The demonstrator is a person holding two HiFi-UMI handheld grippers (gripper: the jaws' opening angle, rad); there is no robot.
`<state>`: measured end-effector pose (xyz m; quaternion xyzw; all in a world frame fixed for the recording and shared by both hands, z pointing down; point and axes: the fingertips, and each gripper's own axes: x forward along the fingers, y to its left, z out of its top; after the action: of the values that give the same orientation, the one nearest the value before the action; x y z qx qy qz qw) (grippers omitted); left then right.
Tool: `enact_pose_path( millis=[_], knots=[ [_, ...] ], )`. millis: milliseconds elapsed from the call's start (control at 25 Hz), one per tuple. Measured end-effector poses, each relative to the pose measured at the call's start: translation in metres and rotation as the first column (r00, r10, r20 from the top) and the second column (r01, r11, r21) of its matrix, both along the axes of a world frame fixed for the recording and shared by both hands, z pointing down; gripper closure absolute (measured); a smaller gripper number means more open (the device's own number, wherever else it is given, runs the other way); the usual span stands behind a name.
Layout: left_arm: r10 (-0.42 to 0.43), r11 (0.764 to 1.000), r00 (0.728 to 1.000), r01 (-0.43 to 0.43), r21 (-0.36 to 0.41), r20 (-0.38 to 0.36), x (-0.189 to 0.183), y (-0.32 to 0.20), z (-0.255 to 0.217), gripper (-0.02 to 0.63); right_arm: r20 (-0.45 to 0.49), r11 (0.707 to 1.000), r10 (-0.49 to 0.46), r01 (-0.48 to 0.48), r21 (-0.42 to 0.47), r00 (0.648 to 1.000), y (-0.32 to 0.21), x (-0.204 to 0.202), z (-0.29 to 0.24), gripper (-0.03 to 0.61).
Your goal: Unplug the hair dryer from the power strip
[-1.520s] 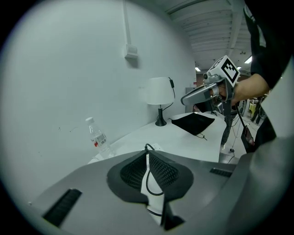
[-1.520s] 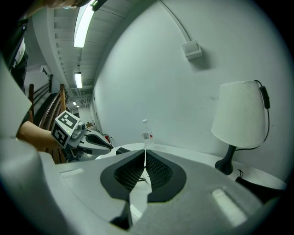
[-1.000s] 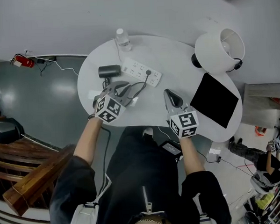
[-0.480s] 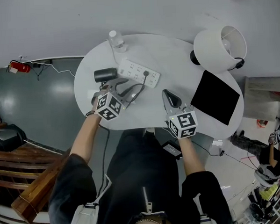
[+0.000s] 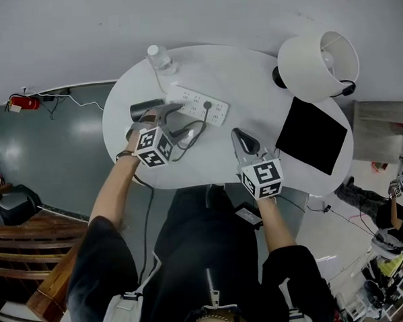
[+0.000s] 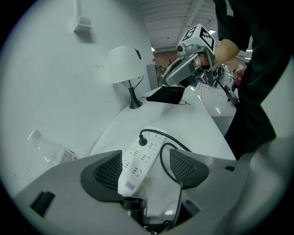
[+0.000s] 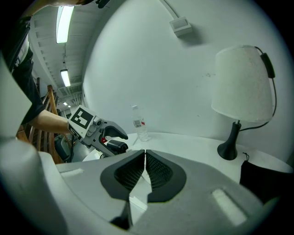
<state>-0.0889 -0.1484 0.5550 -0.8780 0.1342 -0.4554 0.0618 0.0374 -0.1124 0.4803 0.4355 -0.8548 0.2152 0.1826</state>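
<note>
Plug seated in the strip, my left jaws wide over the dryer

The hair dryer [image 5: 145, 110] is a short dark barrel lying on its side near the left edge of the white table [image 5: 251, 77], just beside the left end of the white power strip [image 5: 197, 104]. Its black plug [image 5: 207, 105] sits in a socket toward the strip's right end. The black cord [image 5: 186, 132] loops loosely on the tabletop between the strip and me.

My left gripper [image 5: 167, 114] has just been opening its jaws; they stand wide apart and press on nothing. My right gripper [image 5: 241, 135] hangs over the table's near side, well apart from the strip, its jaws together with nothing between them.

The head view tells me only that my left tool is over the dryer. The left gripper view adds the dryer's round dark end low between the pads, with the strip and plug beyond in the gap and the cord curling toward the right pad. The right gripper view gives the side: the dryer's barrel under the left tool, a clear bottle [image 7: 140, 121] behind, and a white-shaded lamp [image 7: 243, 82] at right.
</note>
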Motion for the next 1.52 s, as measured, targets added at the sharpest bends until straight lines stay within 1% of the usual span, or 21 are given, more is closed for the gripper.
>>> enact_pose_path(
  millis=[200,360,640,800,960,1120,1280,1360,1520],
  knots=[
    [0.096,0.995,0.993,-0.096,0.008,0.062,0.005,-0.011,0.007,0.29,-0.01,1.0,0.0,0.0,-0.014,1.0,0.0,0.0,0.007,0.574],
    [0.155,0.988,0.983,-0.155,-0.002,0.096,0.011,-0.023,0.014,0.282,-0.009,1.0,0.003,-0.003,-0.018,1.0,-0.005,-0.002,0.008,0.574],
    [0.246,0.969,0.953,-0.244,-0.033,0.176,0.014,-0.032,0.037,0.276,-0.017,1.0,0.0,0.0,-0.015,1.0,-0.015,-0.003,0.012,0.574],
    [0.282,0.959,0.942,-0.277,-0.055,0.181,0.022,-0.036,0.042,0.276,-0.018,1.0,0.003,-0.004,-0.022,1.0,-0.018,-0.003,0.016,0.574],
    [0.319,0.948,0.921,-0.309,-0.081,0.223,0.019,-0.038,0.061,0.268,-0.015,0.999,0.015,-0.015,-0.034,1.0,-0.02,-0.002,0.021,0.574],
    [0.347,0.937,0.912,-0.328,-0.12,0.22,0.024,-0.04,0.065,0.259,-0.013,0.999,0.03,-0.031,-0.044,0.999,-0.021,-0.001,0.025,0.574],
    [0.382,0.924,0.892,-0.358,-0.138,0.243,0.026,-0.041,0.078,0.245,-0.01,0.998,0.041,-0.041,-0.051,0.999,-0.023,-0.001,0.027,0.574],
    [0.393,0.918,0.887,-0.365,-0.156,0.243,0.027,-0.041,0.082,0.235,-0.009,0.997,0.047,-0.047,-0.056,0.999,-0.024,0.0,0.029,0.574],
    [0.415,0.907,0.874,-0.377,-0.186,0.253,0.027,-0.039,0.091,0.235,-0.009,0.997,0.05,-0.051,-0.066,0.999,-0.026,0.0,0.033,0.574]
  ],
)
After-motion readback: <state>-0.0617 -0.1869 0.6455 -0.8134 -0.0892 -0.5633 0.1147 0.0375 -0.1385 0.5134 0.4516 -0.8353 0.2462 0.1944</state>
